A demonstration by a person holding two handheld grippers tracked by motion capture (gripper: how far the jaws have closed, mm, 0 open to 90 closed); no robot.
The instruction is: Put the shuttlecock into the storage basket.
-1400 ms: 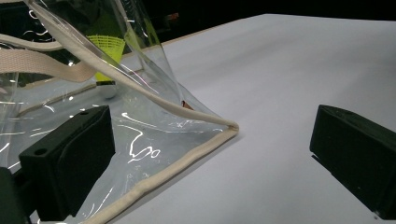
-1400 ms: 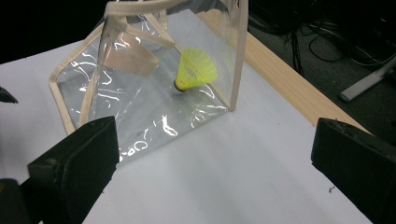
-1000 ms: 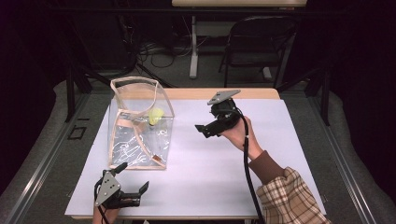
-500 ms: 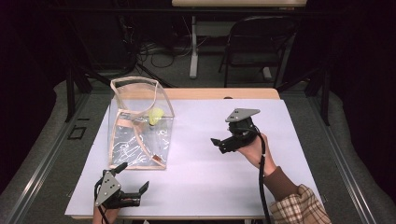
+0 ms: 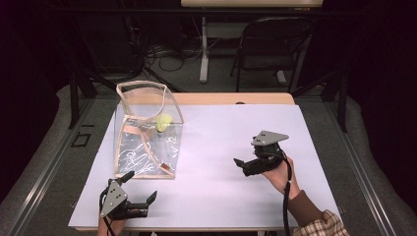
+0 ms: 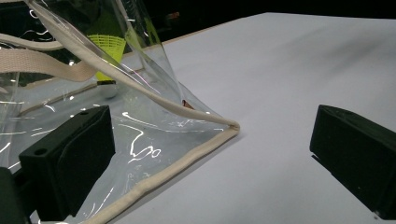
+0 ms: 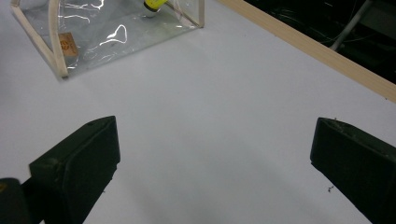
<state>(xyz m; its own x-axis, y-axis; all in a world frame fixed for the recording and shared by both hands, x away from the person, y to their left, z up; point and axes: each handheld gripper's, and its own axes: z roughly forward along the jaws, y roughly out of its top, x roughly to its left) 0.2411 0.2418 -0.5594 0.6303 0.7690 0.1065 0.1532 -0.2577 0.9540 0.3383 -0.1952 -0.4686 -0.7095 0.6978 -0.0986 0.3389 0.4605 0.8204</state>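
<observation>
Standing upright at counter's far left: clear plastic tote bag with beige trim (image 5: 147, 132), yellow shuttlecock (image 5: 163, 122) inside | left hand-held gripper (image 5: 140, 191) wide open, empty, near bag's corner | right hand-held gripper (image 5: 241, 166) wide open, empty, well apart.

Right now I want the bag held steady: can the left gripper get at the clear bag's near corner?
Probably yes. The left gripper has its jaws wide open, and the clear bag has its trimmed corner just ahead, with bare table between.
</observation>
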